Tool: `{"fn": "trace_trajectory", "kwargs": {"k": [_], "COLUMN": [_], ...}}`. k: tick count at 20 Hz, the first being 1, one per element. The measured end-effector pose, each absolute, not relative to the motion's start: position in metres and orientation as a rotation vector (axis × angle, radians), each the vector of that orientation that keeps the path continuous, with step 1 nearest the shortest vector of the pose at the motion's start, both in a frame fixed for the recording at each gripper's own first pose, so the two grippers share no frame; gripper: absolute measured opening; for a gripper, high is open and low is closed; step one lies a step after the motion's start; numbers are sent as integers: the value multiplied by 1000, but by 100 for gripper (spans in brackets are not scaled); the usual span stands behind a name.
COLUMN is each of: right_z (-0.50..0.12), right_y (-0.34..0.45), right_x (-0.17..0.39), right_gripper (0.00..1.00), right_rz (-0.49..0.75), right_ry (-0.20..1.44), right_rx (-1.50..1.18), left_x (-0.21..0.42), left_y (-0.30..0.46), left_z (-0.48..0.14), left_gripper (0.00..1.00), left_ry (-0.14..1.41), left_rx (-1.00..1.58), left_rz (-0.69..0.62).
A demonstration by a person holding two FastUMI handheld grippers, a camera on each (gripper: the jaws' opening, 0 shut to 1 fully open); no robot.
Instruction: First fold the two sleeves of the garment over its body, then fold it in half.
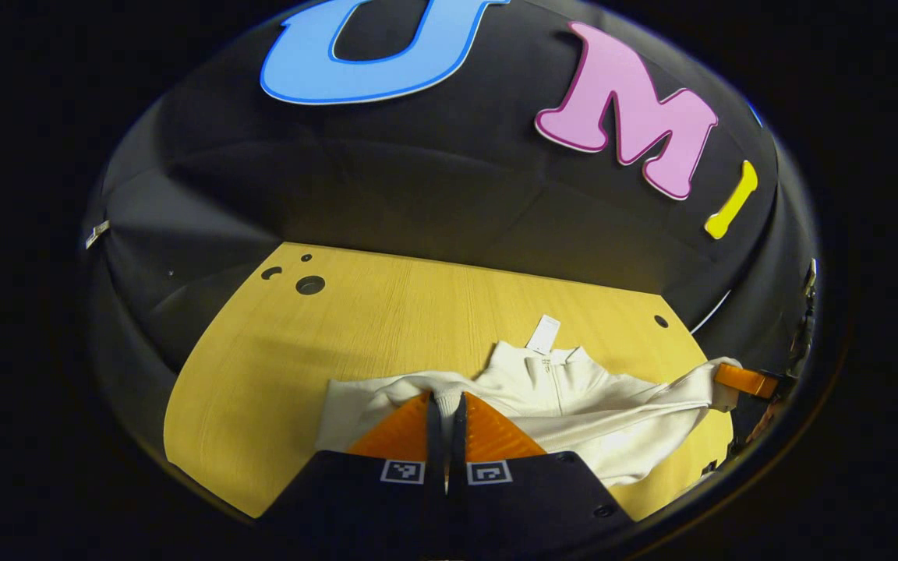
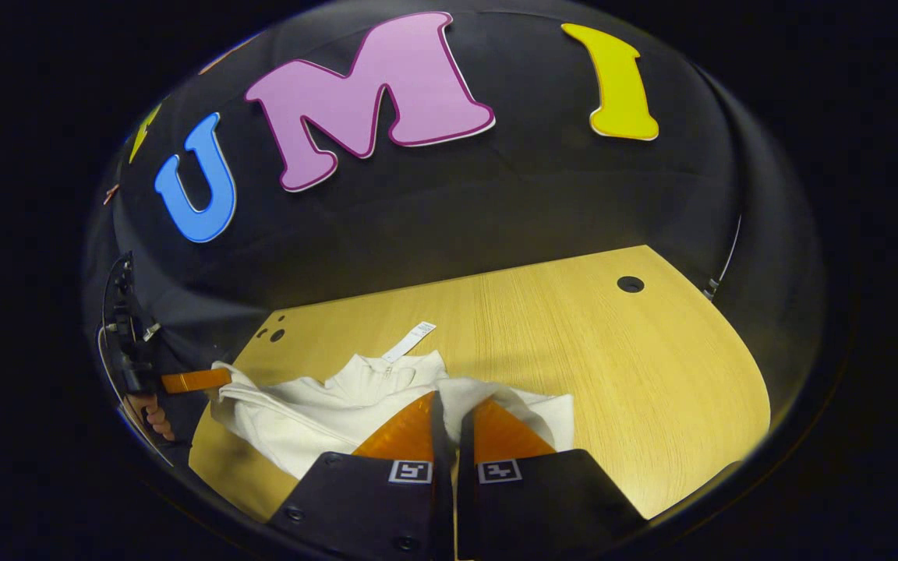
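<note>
A white zip-neck garment (image 1: 574, 405) lies front up on the wooden table (image 1: 387, 312), collar toward the wall, with a white tag (image 1: 543, 333) sticking out beyond the collar. In the left gripper view, my left gripper (image 1: 447, 396) is shut on one sleeve's end, held up just above the cloth. The other sleeve stretches right to my right gripper (image 1: 745, 382), which pinches its cuff. In the right gripper view, my right gripper (image 2: 449, 397) is shut on that sleeve over the garment (image 2: 324, 421), and the left gripper (image 2: 196, 380) holds its sleeve at far left.
The table (image 2: 613, 358) has round holes near its back corners (image 1: 309, 285) (image 2: 630, 284). Bare wood spreads behind and beside the garment. The black cloth wall closes in the back and sides. A hand (image 2: 154, 417) shows under the left gripper.
</note>
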State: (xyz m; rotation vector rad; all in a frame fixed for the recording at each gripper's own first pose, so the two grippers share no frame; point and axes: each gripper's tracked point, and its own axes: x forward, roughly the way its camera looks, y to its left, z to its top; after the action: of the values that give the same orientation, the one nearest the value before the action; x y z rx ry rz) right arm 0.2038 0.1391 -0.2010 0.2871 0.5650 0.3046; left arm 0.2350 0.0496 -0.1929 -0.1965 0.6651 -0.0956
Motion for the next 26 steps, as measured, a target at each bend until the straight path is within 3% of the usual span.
{"fn": "trace_trajectory", "kwargs": {"k": [8, 18, 26], "right_z": [-253, -323, -342], "right_y": [144, 149, 151], "right_x": [247, 258, 258], "right_gripper": [7, 7, 12], "right_rz": [308, 325, 293], "right_ry": [626, 748, 814], "right_rx": [248, 172, 264], "left_x": [283, 299, 299], "left_y": [46, 44, 43], "left_z": [-243, -308, -311], "left_gripper": [6, 6, 7], "left_ry": [741, 862, 839], "left_rx": [-126, -104, -91], "left_rz": [-68, -33, -49]}}
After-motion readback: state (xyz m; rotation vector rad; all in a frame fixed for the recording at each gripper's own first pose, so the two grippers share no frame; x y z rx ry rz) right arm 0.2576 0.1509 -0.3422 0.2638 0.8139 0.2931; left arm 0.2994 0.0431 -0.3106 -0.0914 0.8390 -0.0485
